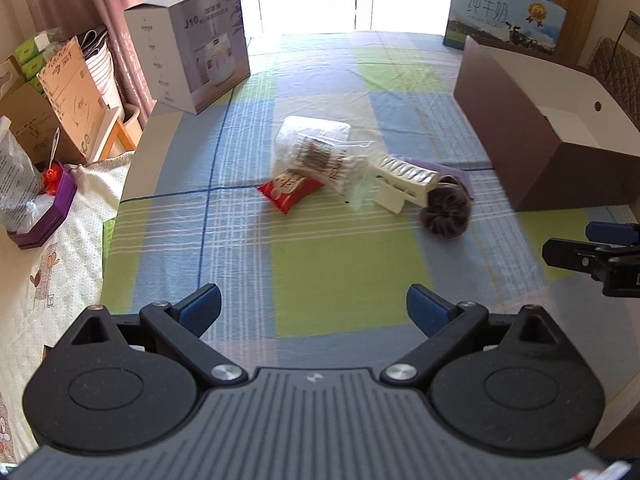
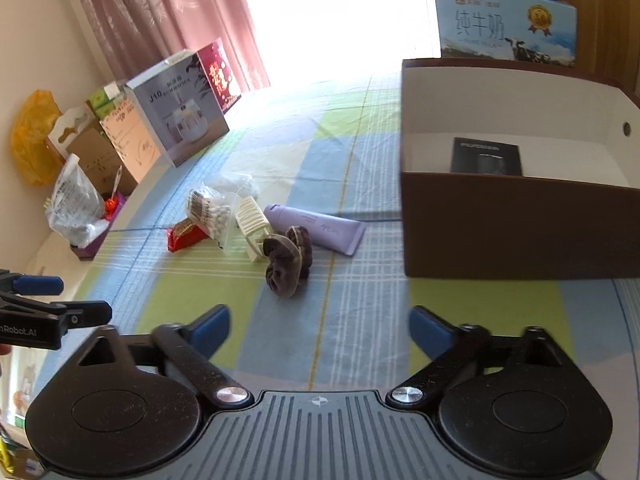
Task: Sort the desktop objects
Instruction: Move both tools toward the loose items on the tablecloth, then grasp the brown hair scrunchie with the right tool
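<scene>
right wrist view: both grippers [image 2: 320, 330] [image 1: 313, 308] spread apart, empty; grey box [image 2: 176, 116] reads "j10", milk carton [image 2: 506, 26] "纯牛奶".

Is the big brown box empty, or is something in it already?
Not empty. The brown box has no lid on, and one dark flat packet lies on its white floor; the rest shows bare.

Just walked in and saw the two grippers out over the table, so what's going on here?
A person is sorting a small pile on the checked tablecloth with two handheld grippers. Both the left gripper and the right gripper are open and hold nothing. Still lying loose: a red snack packet, a bag of cotton swabs, a cream hair claw, a purple tube and a dark scrunchie. The brown box at the right already contains one black item.
</scene>
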### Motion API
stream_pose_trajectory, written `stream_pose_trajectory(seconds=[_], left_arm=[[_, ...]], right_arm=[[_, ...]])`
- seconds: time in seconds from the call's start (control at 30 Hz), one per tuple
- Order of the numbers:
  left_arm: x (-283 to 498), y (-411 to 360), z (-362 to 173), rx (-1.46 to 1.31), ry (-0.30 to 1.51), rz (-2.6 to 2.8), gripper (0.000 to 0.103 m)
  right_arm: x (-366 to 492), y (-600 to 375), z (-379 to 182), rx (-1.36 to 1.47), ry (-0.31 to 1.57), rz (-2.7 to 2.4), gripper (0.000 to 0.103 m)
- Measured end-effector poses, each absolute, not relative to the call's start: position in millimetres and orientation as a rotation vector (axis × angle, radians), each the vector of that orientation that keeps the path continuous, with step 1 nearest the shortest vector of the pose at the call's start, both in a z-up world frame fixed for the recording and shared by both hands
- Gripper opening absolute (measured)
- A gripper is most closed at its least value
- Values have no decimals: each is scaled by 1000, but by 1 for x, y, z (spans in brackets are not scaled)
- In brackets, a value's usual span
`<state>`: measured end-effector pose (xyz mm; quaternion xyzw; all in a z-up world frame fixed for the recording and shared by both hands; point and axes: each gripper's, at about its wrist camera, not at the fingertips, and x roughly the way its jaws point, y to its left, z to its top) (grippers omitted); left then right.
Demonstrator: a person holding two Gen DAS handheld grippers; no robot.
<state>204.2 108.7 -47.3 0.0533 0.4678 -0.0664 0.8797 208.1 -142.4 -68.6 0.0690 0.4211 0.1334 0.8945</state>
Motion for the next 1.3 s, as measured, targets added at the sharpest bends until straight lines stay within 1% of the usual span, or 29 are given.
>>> stream_pose_trajectory(seconds=[0.13,0.2,0.23,0.33,0.43,0.57,0.63,0.77,0.83,0.87,0.9,0.93,0.97,1.03,1.27,1.3], left_arm=[[218,122,-59,118,977,-131,97],[226,128,-63,117,975,-132,97],[230,130,-64,117,977,-133,97],[241,135,-69,120,977,-138,97],[251,138,-74,123,978,-144,97],[264,139,-80,128,985,-159,97],[271,138,-85,134,996,-177,94],[282,135,-93,158,1005,-199,94],[288,133,-96,174,1008,-208,94],[290,133,-98,180,1009,-212,94],[293,133,-99,185,1009,-218,94],[296,132,-100,188,1011,-222,94],[299,132,-101,191,1013,-230,94],[303,132,-103,198,1011,-244,93],[323,130,-111,239,1013,-309,93],[326,129,-113,249,1010,-317,92]], right_arm=[[220,-127,-80,111,877,274,73],[226,-121,-84,94,874,279,67],[229,-118,-86,87,874,282,63],[239,-110,-93,66,875,296,54],[248,-101,-98,36,877,302,50],[264,-93,-105,17,888,300,48],[271,-90,-109,7,890,298,47],[284,-87,-117,-3,907,294,46],[288,-86,-121,-1,916,295,44],[290,-86,-123,-1,922,296,42],[292,-86,-125,-2,929,297,37],[292,-86,-127,1,934,296,28],[293,-88,-127,4,937,292,23],[291,-91,-126,3,935,273,20],[276,-125,-119,84,975,182,19],[272,-132,-118,100,984,166,19]])
